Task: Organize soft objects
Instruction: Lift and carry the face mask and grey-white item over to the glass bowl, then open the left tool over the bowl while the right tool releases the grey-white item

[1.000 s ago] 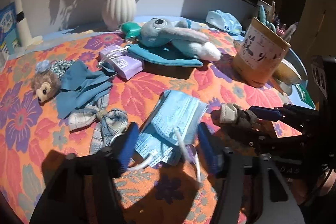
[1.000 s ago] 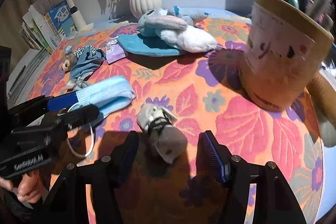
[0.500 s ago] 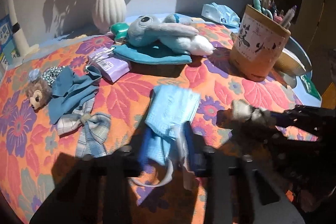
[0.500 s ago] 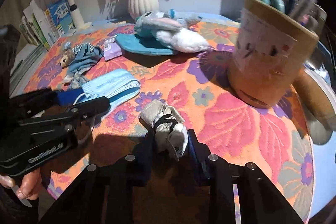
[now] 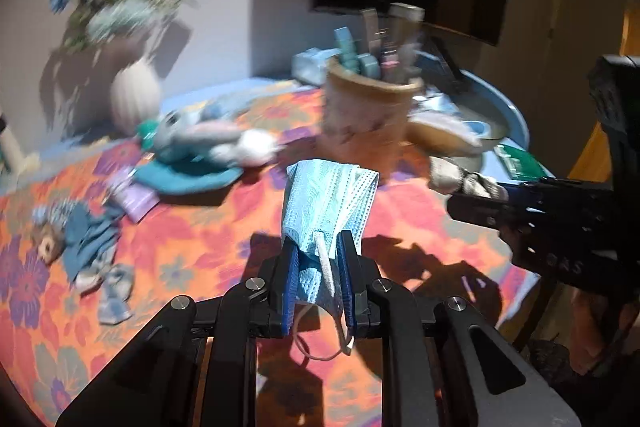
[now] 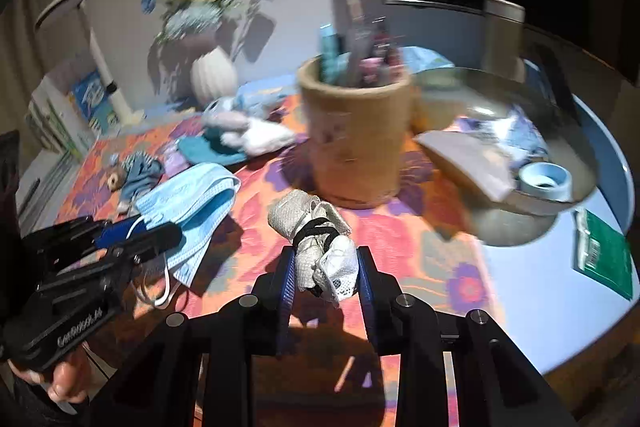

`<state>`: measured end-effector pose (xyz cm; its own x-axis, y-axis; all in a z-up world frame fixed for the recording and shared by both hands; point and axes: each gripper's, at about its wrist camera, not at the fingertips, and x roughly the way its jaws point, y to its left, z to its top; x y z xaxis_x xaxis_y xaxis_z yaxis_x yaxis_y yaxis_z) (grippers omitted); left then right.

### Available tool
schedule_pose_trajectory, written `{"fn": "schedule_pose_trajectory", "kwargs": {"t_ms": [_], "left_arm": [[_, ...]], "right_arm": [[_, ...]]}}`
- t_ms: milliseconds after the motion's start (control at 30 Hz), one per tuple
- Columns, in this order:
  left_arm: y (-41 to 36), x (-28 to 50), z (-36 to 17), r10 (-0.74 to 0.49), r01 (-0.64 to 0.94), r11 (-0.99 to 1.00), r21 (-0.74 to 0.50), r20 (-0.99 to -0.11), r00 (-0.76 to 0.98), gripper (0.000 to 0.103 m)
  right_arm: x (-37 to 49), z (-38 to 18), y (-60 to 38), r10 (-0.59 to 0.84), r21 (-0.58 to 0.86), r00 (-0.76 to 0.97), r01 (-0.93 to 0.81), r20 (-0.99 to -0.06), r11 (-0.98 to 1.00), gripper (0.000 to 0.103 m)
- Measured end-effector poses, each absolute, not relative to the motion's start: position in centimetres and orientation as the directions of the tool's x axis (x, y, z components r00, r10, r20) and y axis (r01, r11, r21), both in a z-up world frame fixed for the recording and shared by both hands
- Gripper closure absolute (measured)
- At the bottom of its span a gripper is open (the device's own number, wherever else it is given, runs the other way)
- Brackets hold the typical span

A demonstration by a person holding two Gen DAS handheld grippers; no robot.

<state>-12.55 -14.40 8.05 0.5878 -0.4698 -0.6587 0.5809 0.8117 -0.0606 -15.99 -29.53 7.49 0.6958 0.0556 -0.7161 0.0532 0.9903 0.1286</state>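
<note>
A rolled white cloth bundle (image 6: 316,243) is clamped by the right gripper (image 6: 326,279) above the flowered tablecloth (image 6: 432,247).

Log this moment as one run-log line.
left gripper: shut on blue face masks, lifted | right gripper: shut on rolled white bundle, lifted | floral tablecloth below

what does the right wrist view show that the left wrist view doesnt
Only the right wrist view: a stack of books at the far left and a pale blue ring-shaped thing in the metal bowl.

Only the left wrist view: a purple packet lying by the teal cloth.

Both: the left gripper shut on the blue face mask, the right gripper shut on the white tied bundle, the pen cup, vase and plush toy.
</note>
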Motion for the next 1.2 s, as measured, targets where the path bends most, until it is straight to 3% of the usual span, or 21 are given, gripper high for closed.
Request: {"fn": "schedule_pose_trajectory", "kwargs": {"t_ms": [700,1200], "left_arm": [[-30.8,-14.9,13.0,-0.646,0.784,0.618,-0.057,-0.606,0.465,0.088],[-35.7,-11.8,16.9,-0.657,0.769,0.638,-0.048,-0.555,0.510,0.088]], "right_arm": [[-22.5,12.3,-45.3,-0.162,0.211,0.750,0.375,-0.642,0.902,0.074],[-19.8,15.5,-50.6,-0.194,0.255,0.785,0.407,-0.588,0.877,0.074]]}}
